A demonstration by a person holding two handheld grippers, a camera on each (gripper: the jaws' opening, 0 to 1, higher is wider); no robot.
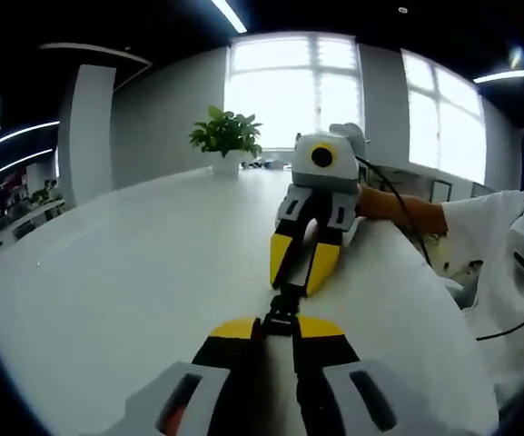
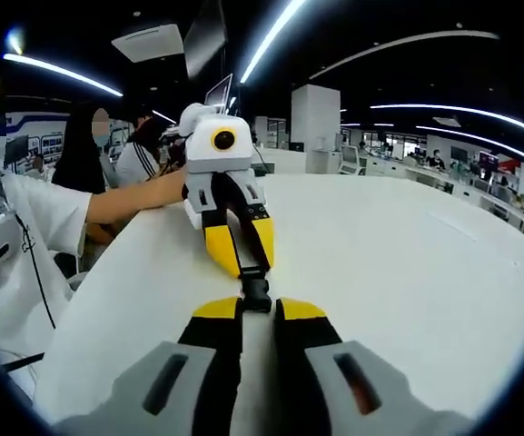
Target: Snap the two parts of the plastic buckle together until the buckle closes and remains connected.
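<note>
Your left gripper has its yellow-tipped jaws drawn narrow around one end of the black plastic buckle, and your right gripper is pinched the same way on the other end — the two tools meet nose to nose over the white desk. In the left gripper view the right gripper comes in from above, its jaws angled down onto the buckle; in the right gripper view the left gripper does the same. The buckle sits between the four tips, near the desk's edge on your side, and whether its two parts are fully latched is too small to tell. A potted plant stands at the desk's far edge — well apart from the buckle. Your forearm lies along the desk behind the left gripper.
</note>
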